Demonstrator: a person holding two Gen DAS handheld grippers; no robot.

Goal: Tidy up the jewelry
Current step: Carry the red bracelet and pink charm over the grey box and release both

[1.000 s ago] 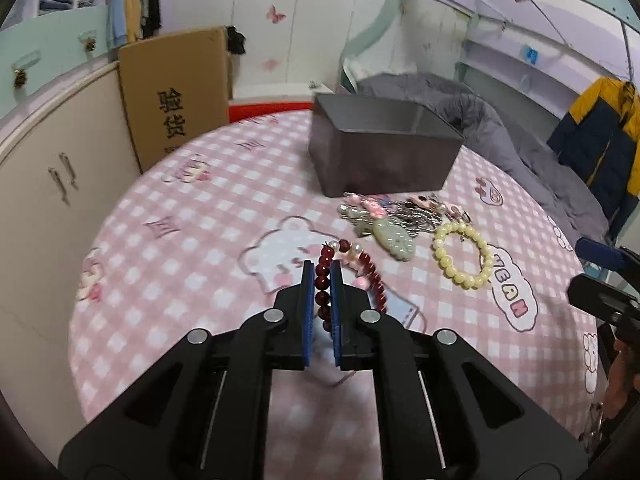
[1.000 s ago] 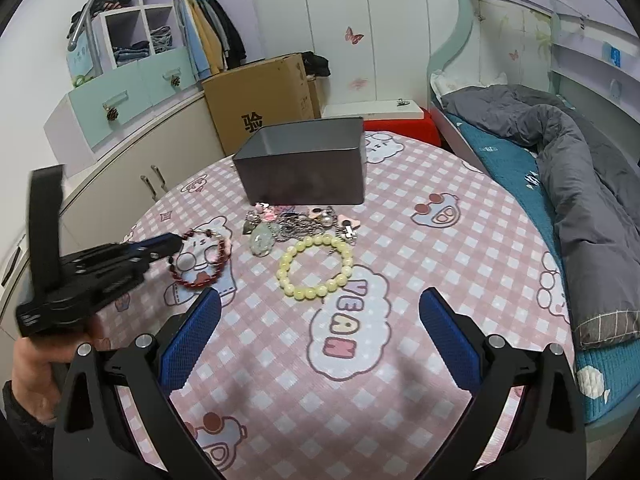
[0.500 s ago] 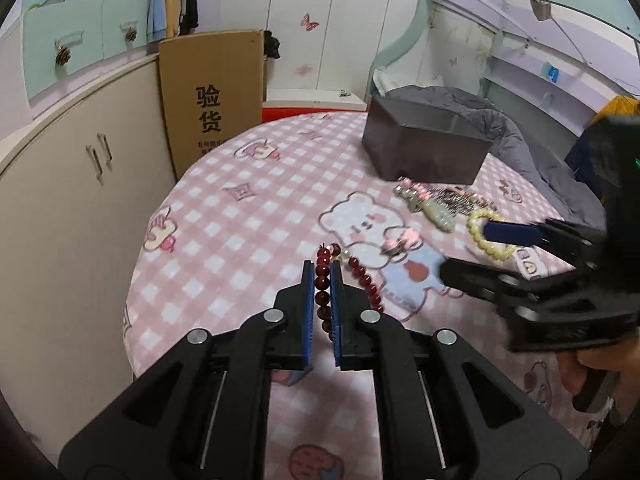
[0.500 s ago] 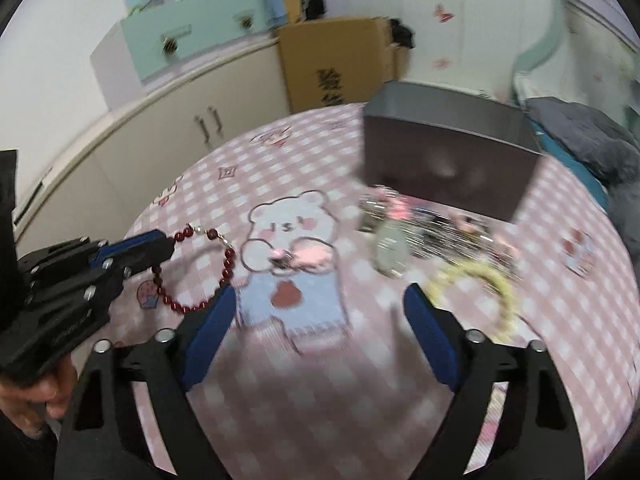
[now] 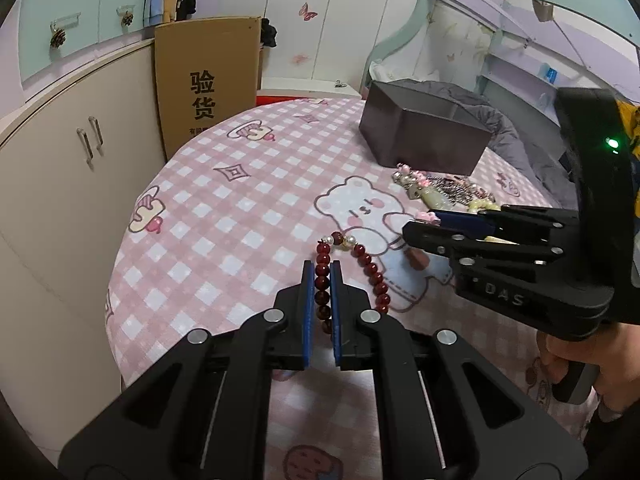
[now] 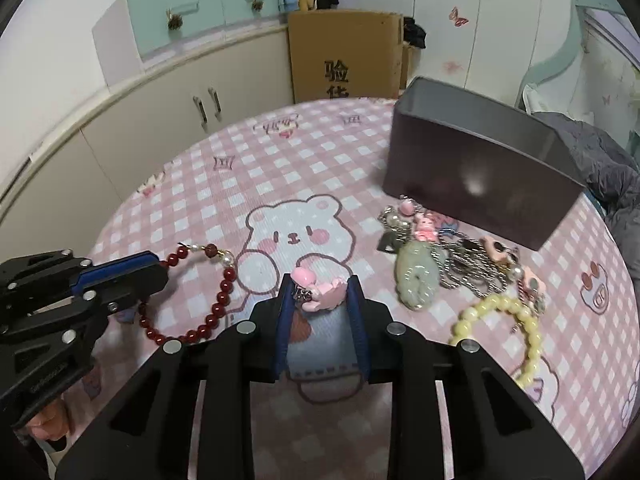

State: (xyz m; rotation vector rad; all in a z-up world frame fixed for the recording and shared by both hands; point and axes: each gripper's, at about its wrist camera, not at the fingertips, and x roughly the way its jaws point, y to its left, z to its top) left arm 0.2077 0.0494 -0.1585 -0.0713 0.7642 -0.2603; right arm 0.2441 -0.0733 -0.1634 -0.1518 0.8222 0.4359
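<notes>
My left gripper is shut on a dark red bead bracelet, which also shows in the right wrist view, held near the table's left side. My right gripper has closed around a small pink charm and its pads touch it on both sides. The right gripper also shows in the left wrist view. A dark grey open box stands at the back of the table. A jade pendant, a yellow bead bracelet and a tangle of chains lie in front of the box.
The round table has a pink checked cloth with bear prints. Cream cabinets curve along the left. A cardboard box stands behind the table. A bed with grey bedding is at the right.
My right gripper has swung left, come down to the pink charm and closed around it. My left gripper has kept hold of the red bracelet and moved it a little toward the table's left edge.
</notes>
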